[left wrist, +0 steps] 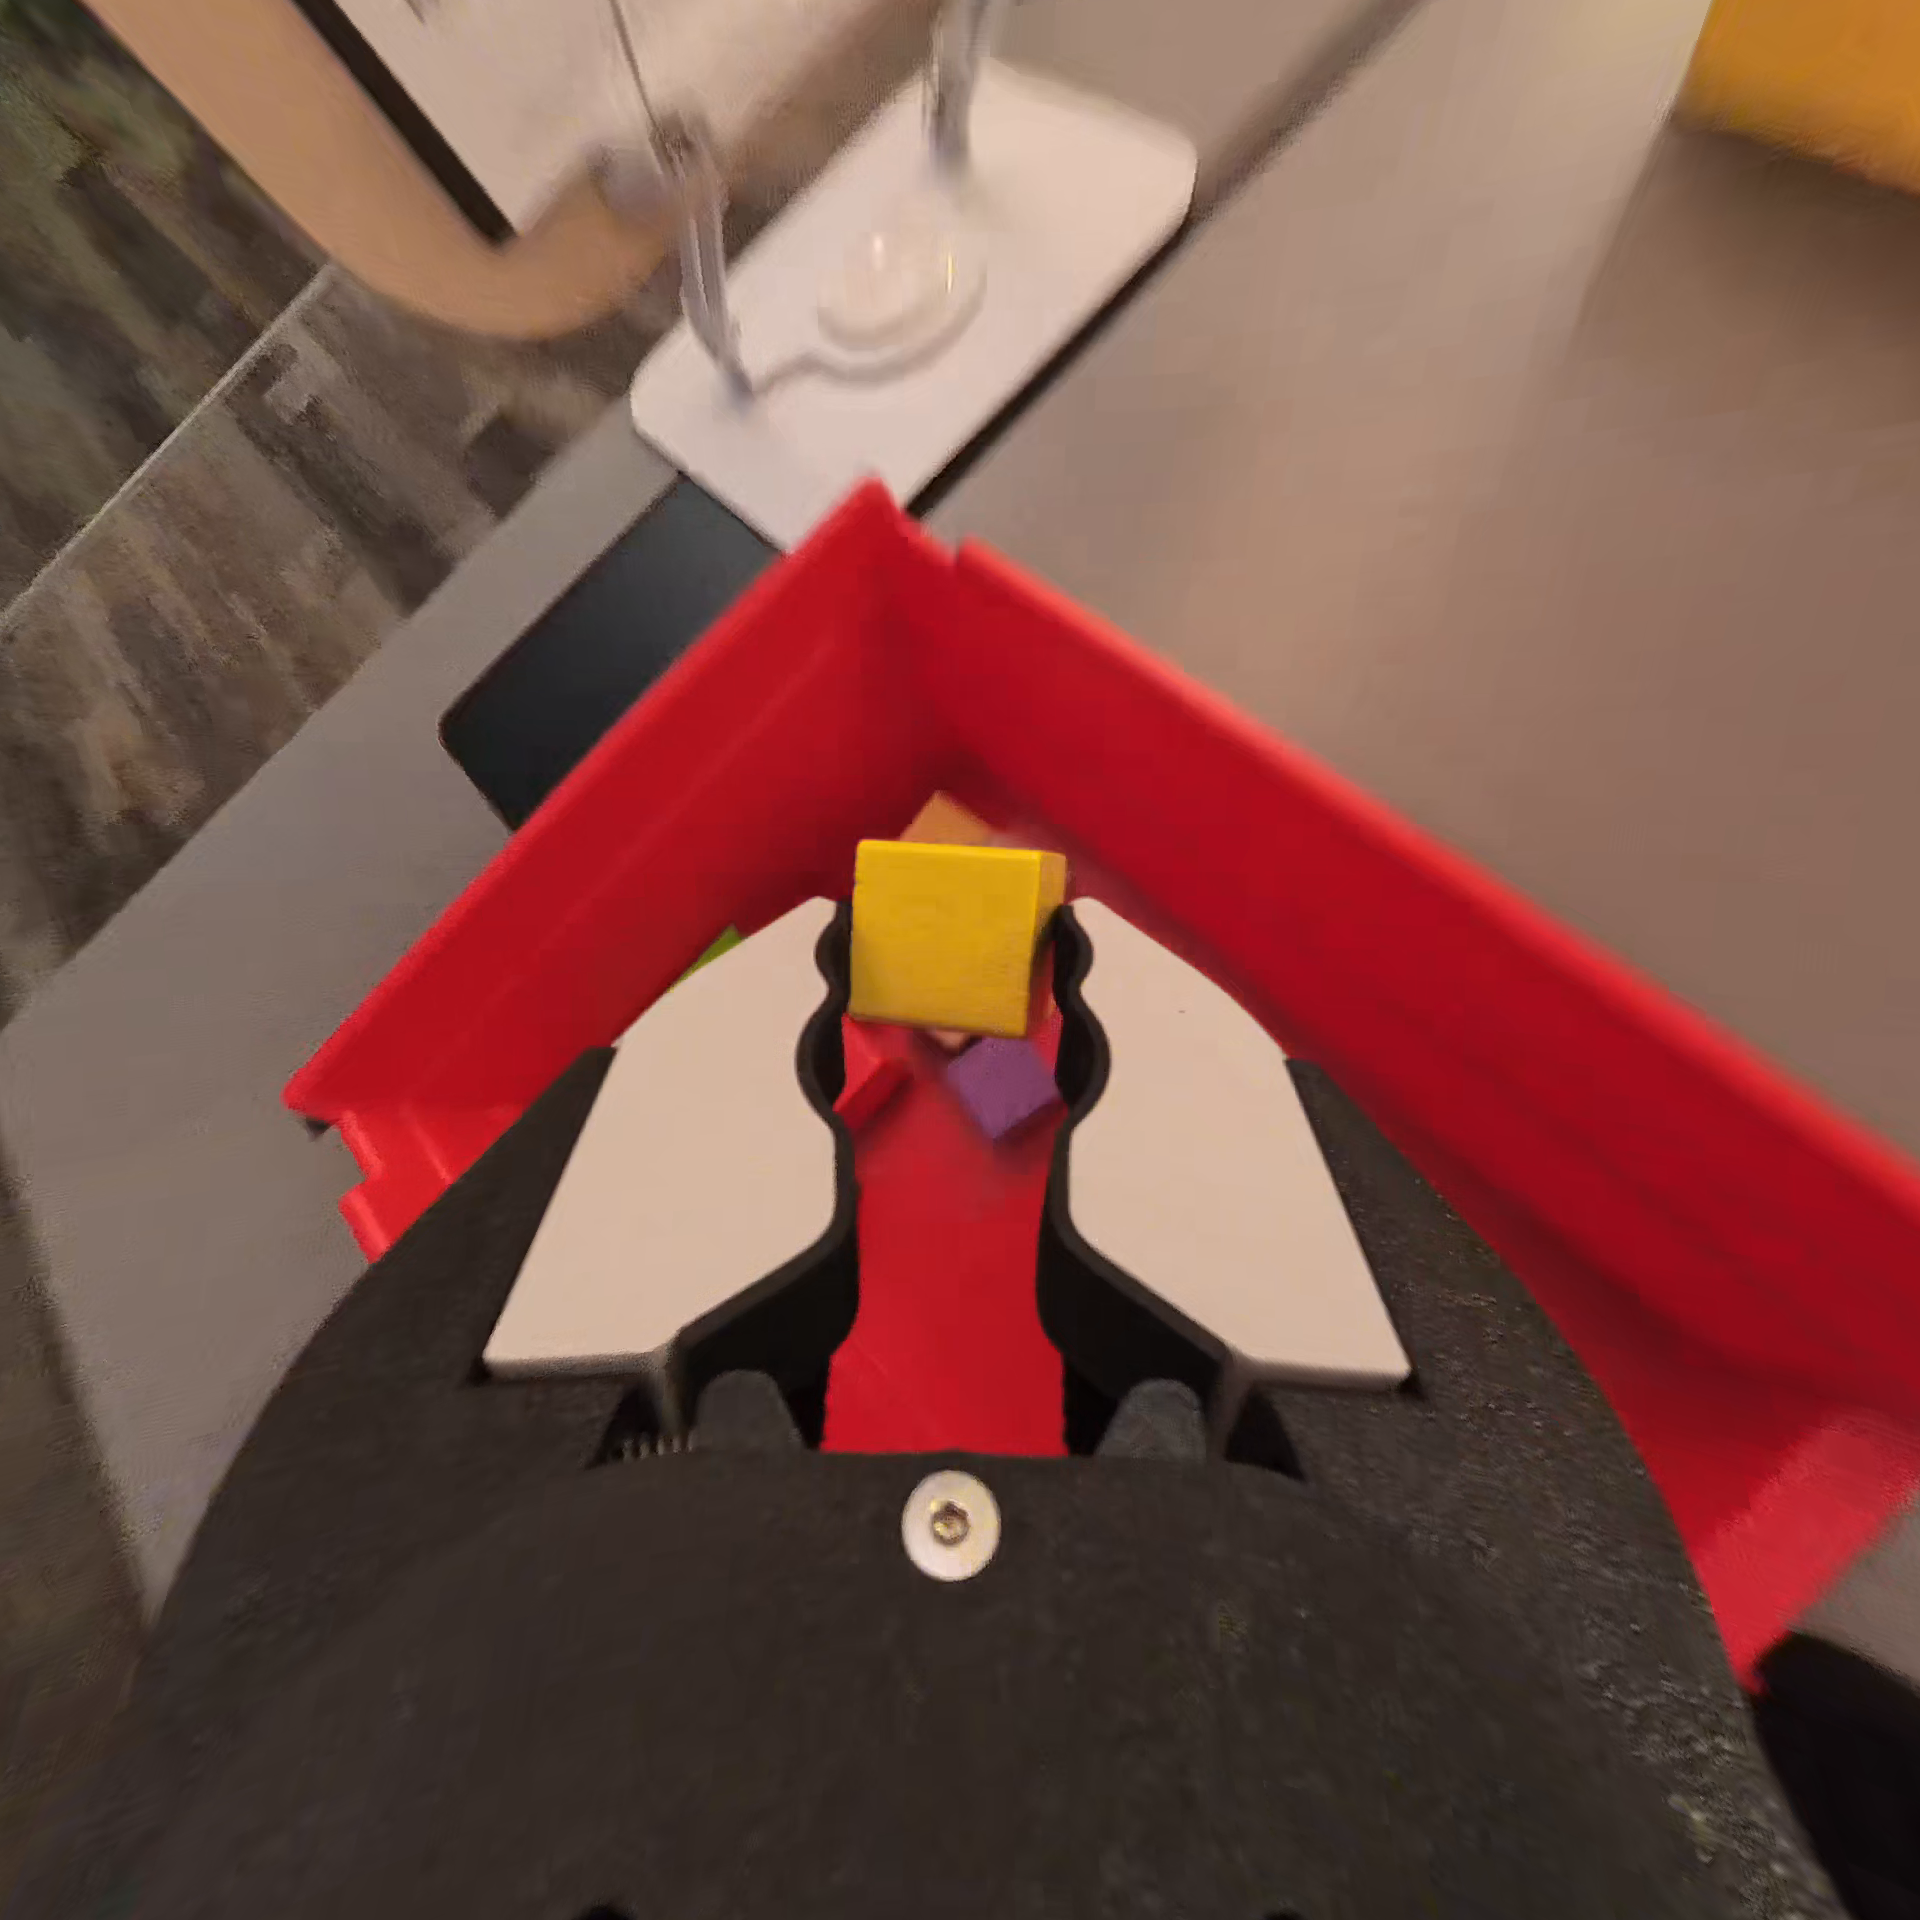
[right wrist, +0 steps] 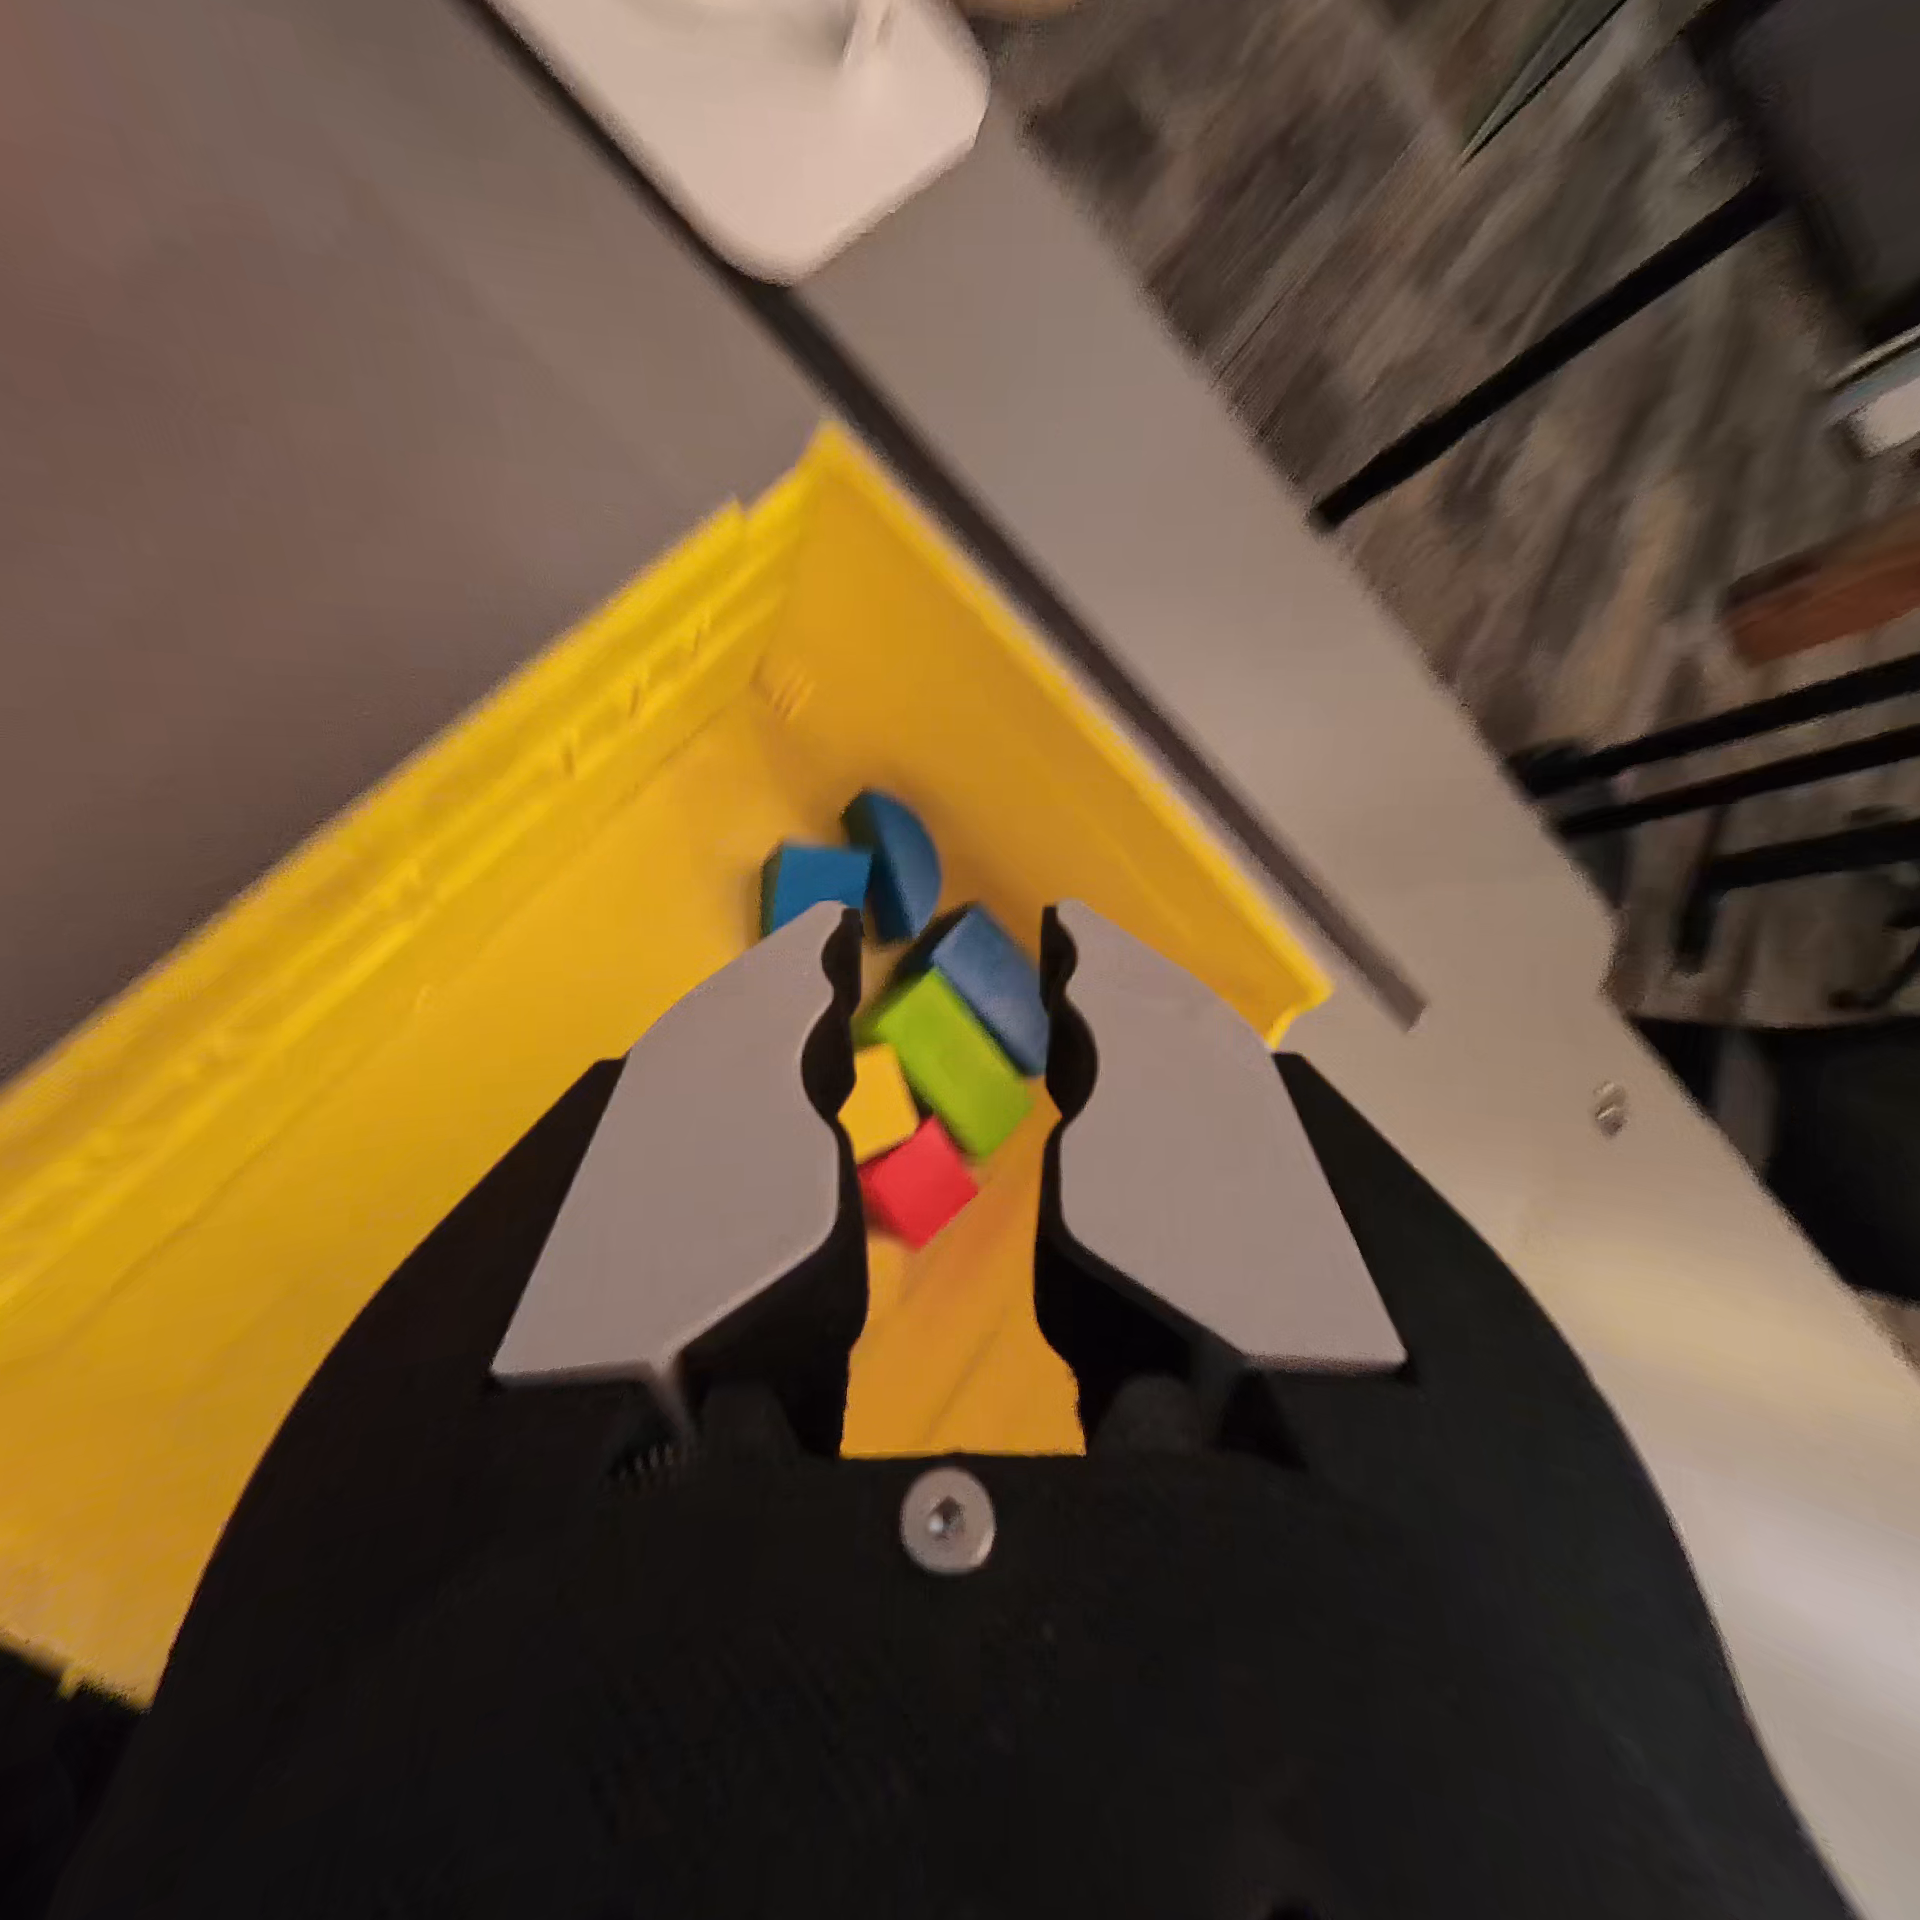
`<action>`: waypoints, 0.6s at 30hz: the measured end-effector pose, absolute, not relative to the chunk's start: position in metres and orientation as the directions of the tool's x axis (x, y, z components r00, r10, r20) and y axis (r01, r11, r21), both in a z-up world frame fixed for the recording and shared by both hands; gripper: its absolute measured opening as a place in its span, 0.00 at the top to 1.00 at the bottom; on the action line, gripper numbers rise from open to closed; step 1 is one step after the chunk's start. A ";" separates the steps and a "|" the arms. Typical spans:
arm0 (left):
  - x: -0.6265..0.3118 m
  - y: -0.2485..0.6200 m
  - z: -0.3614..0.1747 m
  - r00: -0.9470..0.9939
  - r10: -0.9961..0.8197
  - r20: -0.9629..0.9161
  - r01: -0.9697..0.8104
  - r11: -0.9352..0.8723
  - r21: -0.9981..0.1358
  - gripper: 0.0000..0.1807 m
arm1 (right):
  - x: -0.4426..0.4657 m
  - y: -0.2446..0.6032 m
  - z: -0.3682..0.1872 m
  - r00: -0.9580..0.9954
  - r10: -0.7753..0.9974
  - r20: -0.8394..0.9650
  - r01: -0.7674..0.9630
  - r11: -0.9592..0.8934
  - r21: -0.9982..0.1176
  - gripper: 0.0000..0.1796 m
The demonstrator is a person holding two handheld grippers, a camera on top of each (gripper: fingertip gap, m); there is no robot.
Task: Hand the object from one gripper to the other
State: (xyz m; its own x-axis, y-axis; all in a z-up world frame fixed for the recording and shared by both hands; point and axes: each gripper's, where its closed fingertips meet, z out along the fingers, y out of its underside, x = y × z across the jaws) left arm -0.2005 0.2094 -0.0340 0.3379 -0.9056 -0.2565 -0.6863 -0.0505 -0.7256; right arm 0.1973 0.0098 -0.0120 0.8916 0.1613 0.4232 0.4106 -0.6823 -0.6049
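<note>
My left gripper [left wrist: 951, 920] is shut on a yellow wooden block [left wrist: 945, 935], held at the fingertips above the red bin [left wrist: 1299, 852]. Under it in the bin lie a purple block [left wrist: 1000, 1086], a red block [left wrist: 871, 1089], an orange block [left wrist: 948, 821] and a green piece [left wrist: 717, 951], partly hidden by the fingers. My right gripper [right wrist: 951, 925] is open and empty above the yellow bin [right wrist: 499, 852]. That bin holds blue pieces [right wrist: 904, 862], a green block [right wrist: 951, 1060], a yellow block [right wrist: 881, 1096] and a red block [right wrist: 920, 1184].
Both bins stand on a grey table [left wrist: 1507, 468]. A white stand base [left wrist: 935, 312] with a clear rod lies beyond the red bin and also shows in the right wrist view [right wrist: 790, 125]. A black pad [left wrist: 603, 675] lies beside the red bin. The table edge and patterned floor [right wrist: 1558, 312] lie beyond.
</note>
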 end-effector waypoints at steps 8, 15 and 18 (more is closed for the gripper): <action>-0.141 0.108 0.094 -0.078 -0.941 0.330 -0.087 -0.324 -0.942 0.80 | 0.049 0.036 0.088 0.729 0.248 0.638 0.644 0.070 -0.762 0.76; -0.107 0.052 0.112 -0.347 -0.773 0.531 -0.062 -0.546 -0.836 0.80 | -0.055 0.028 0.099 0.638 0.217 0.739 0.640 0.384 -0.665 0.70; -0.095 0.032 0.111 -0.418 -0.702 0.577 -0.107 -0.592 -0.798 0.80 | -0.075 0.021 0.102 0.616 0.189 0.765 0.647 0.433 -0.628 0.69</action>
